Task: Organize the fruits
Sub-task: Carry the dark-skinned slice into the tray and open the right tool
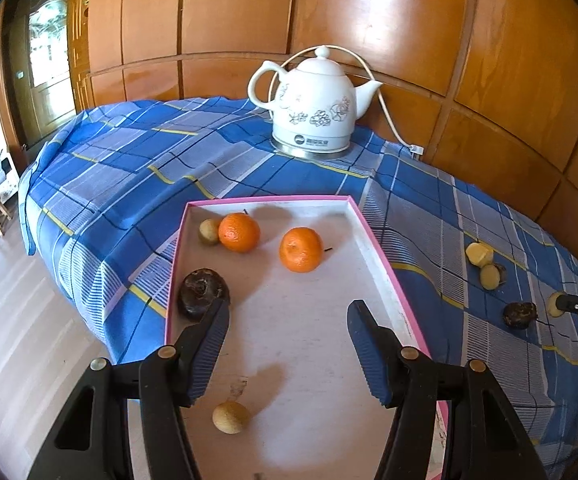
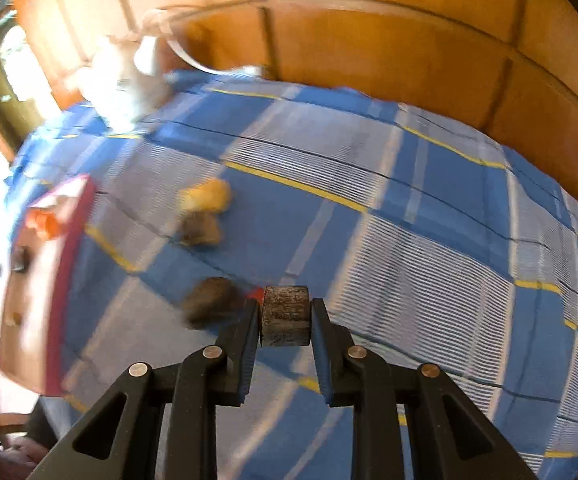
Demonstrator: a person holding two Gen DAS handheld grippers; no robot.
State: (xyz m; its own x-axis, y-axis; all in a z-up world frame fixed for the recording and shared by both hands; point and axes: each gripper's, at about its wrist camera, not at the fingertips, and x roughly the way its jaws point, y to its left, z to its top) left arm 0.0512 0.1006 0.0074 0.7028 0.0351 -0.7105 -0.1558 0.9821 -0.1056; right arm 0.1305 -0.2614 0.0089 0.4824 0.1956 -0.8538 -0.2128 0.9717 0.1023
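Right tool (image 2: 285,312) tilted downward, gripping dark piece (image 2: 285,316)

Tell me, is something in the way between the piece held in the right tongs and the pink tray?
Nothing visible blocks it. The right tongs hold a dark piece; toward the pink tray only a dark fruit lies low on the cloth.

In your right wrist view, motion blur smears most of the scene: the white kettle (image 2: 125,80) is only a pale smudge, and the fruits on the cloth (image 2: 205,216) cannot be told apart. The pink-rimmed tray (image 2: 71,248) is blurred too. In your left wrist view, your left gripper's finger (image 1: 209,340) hides part of the dark fruit (image 1: 201,292), and the tray's near end runs off the bottom edge.
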